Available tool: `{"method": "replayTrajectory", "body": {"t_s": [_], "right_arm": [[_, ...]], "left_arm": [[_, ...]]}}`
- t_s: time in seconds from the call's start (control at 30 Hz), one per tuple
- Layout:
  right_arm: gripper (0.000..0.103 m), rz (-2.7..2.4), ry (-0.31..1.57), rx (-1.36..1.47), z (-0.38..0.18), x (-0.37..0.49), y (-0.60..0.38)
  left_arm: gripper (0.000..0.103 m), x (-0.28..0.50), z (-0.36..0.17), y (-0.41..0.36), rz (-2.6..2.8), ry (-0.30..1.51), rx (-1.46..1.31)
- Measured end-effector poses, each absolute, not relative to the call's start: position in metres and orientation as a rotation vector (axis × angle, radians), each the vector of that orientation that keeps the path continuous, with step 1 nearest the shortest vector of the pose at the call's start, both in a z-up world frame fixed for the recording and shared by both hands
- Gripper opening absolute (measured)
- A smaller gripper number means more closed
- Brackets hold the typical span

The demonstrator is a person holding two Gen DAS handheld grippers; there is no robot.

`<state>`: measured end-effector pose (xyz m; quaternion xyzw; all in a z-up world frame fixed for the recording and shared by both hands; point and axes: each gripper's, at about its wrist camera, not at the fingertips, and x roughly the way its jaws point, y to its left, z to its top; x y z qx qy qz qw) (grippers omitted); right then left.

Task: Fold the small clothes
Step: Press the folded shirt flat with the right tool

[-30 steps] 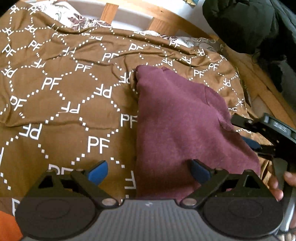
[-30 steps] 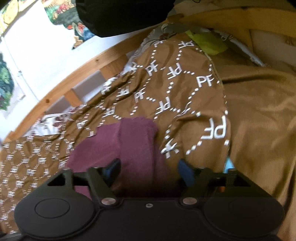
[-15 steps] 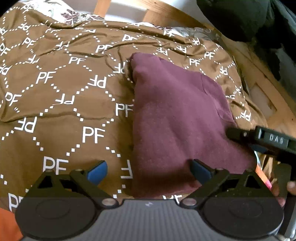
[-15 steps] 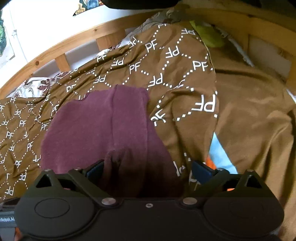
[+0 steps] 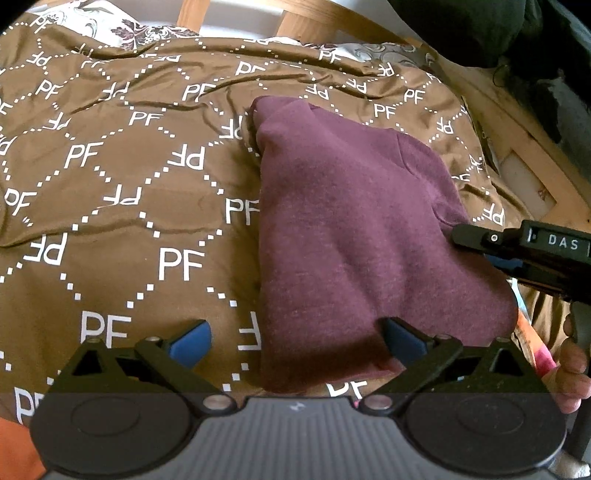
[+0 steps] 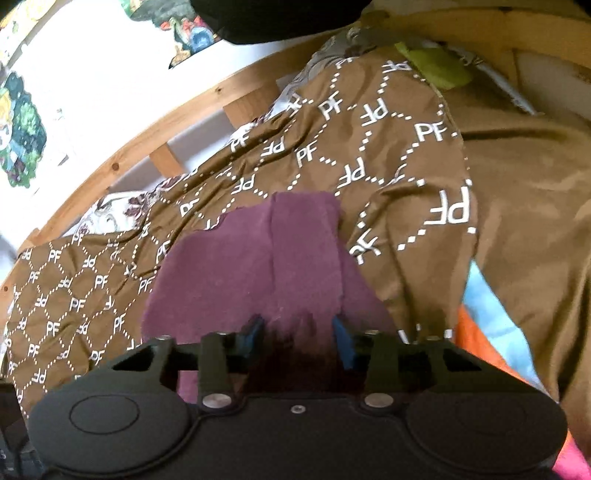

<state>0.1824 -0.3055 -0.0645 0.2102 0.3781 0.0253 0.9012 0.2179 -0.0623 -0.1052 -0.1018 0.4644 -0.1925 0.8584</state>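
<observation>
A maroon garment [image 5: 351, 229] lies folded on a brown bedspread [image 5: 110, 206] printed with white "PF" letters. My left gripper [image 5: 295, 341] is open just above the garment's near left corner, its jaws wide apart and empty. My right gripper [image 6: 297, 338] has its blue pads [image 6: 341, 343] partly closed around a bunched fold of the same garment [image 6: 258, 266] at its near edge. The right gripper also shows in the left wrist view [image 5: 517, 254], at the garment's right edge.
A wooden bed rail [image 6: 155, 136] runs behind the bedspread. Dark clothing [image 5: 480, 29] hangs at the upper right. A plain brown blanket [image 6: 524, 206] lies to the right, with orange and light blue fabric [image 6: 480, 325] under it. A white patterned pillow [image 5: 122, 27] lies at the back.
My right gripper's jaws have narrowed from wide open onto a fold of the garment. My left gripper stayed open and shifted only slightly over the near left corner.
</observation>
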Motion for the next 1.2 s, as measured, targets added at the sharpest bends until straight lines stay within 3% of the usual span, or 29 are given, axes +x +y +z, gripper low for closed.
{"method": "replayTrajectory", "body": {"t_s": [0.13,0.4,0.57,0.87,1.0,1.2], "right_arm": [[0.018,0.030,0.759,0.361,-0.059,0.178,-0.298],[0.016,-0.055,0.771,0.353,-0.060,0.177,-0.309],[0.019,-0.041,0.801,0.353,-0.065,0.180,-0.307],[0.042,-0.030,0.766,0.488,-0.063,0.179,-0.322],[0.071,-0.014,0.734,0.523,-0.061,0.181,-0.326],[0.084,0.019,0.696,0.503,-0.062,0.200,-0.332]], "left_arm": [[0.102,0.217,-0.103,-0.060,-0.439,0.973,-0.247],[0.102,0.210,-0.088,-0.053,-0.514,0.860,-0.334],[0.102,0.217,-0.096,-0.057,-0.467,0.915,-0.316],[0.102,0.221,-0.108,-0.055,-0.444,0.969,-0.317],[0.102,0.220,-0.108,-0.055,-0.442,0.966,-0.312],[0.102,0.221,-0.109,-0.056,-0.440,0.969,-0.317]]}}
